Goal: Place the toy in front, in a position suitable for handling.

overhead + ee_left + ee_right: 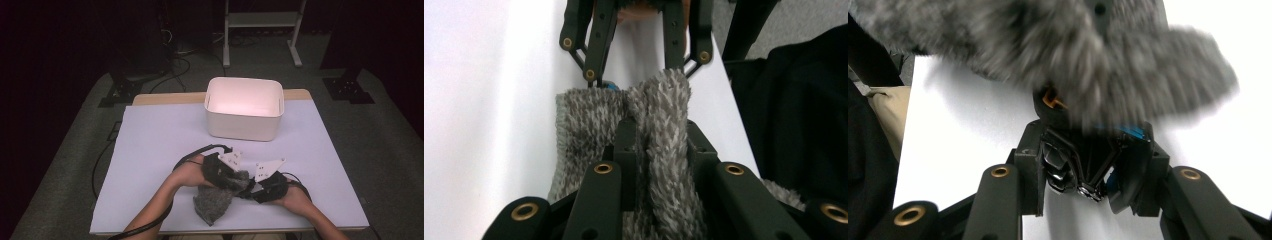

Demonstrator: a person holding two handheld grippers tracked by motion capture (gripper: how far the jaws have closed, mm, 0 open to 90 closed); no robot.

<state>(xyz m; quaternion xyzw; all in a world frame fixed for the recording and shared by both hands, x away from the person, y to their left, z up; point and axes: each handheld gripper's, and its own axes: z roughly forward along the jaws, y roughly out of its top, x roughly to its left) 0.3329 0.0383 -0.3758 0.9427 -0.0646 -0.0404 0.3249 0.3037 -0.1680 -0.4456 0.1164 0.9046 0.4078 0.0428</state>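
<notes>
Nearest the high camera, a fuzzy grey knitted cloth (214, 202) lies bunched on the white sheet-covered table (150, 150), close to its near edge. Beyond it, well apart, stands a white, rounded plastic bin (244, 107), open at the top. Both hands meet over the cloth. In the left gripper view, the left gripper (659, 150) has its black jaws clamped on an upright fold of the fleecy cloth (664, 145). In the right gripper view, the right gripper (1088, 165) pinches a small dark, glossy piece (1068, 172) with blue trim, beneath the blurred cloth (1058, 50).
</notes>
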